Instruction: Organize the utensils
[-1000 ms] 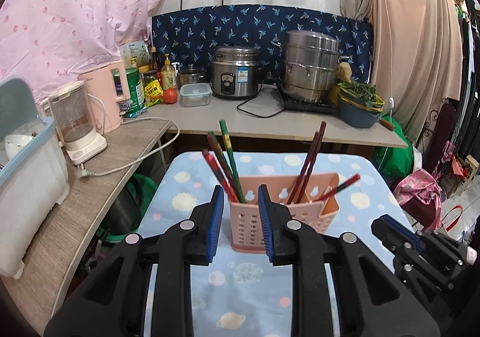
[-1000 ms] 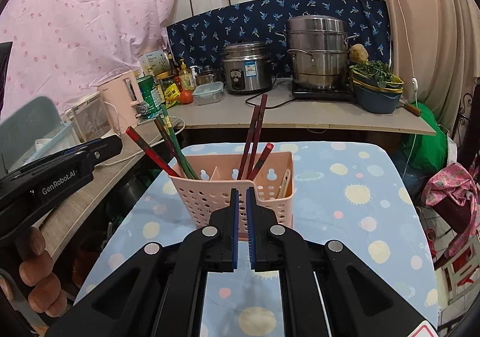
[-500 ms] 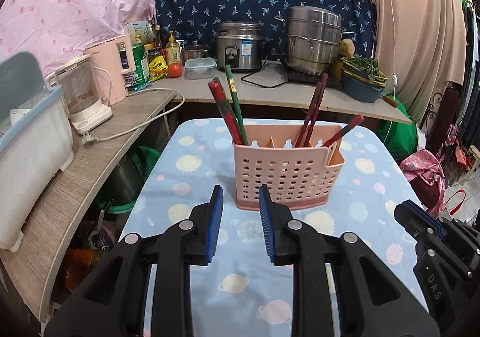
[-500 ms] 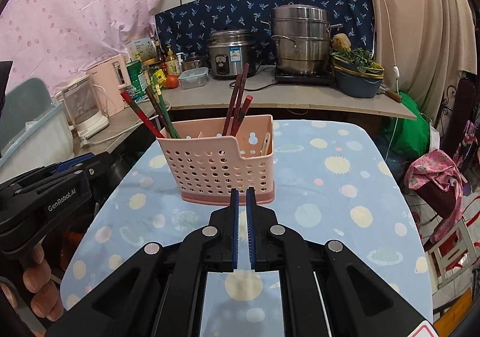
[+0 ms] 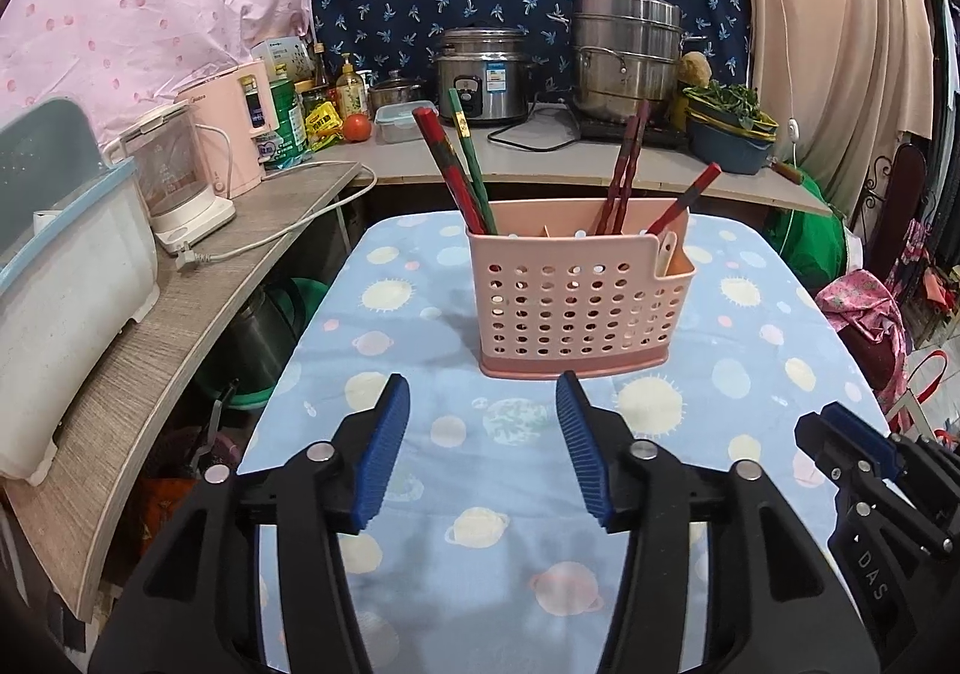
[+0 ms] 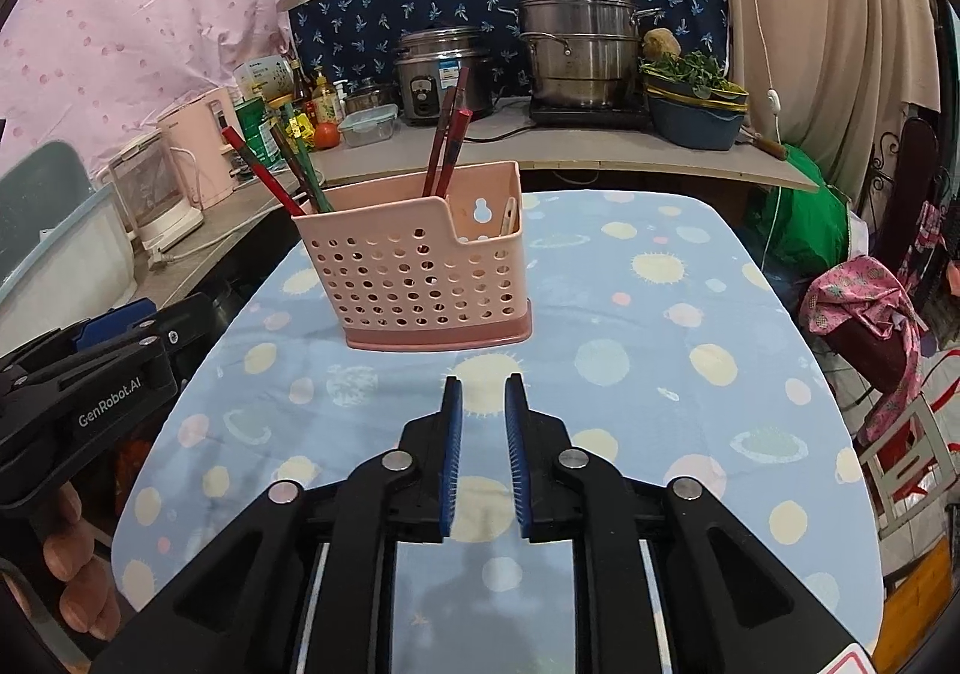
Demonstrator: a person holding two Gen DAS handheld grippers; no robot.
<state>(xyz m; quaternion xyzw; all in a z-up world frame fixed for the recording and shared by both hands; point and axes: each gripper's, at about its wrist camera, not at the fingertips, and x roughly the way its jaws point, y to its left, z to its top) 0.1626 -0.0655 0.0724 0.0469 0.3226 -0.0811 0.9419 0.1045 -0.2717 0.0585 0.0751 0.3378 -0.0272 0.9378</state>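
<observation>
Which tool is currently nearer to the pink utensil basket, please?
Neither clearly: the left tool and right tool both hover open, just short of the pink utensil basket, touching nothing.

Lower ends of the red and green chopsticks (image 5: 459,164) hidden behind the perforated wall of the pink plastic utensil basket (image 5: 576,296). Pale flat utensil (image 6: 510,216) in the end compartment mostly concealed, kind impossible to tell. Labels on the bottles and cans (image 5: 288,116) too small to read. Pale blue-rimmed plastic bin (image 5: 54,278) cut off at the left edge. Fingers (image 6: 72,572) only partly visible at the frame's lower left.
</observation>
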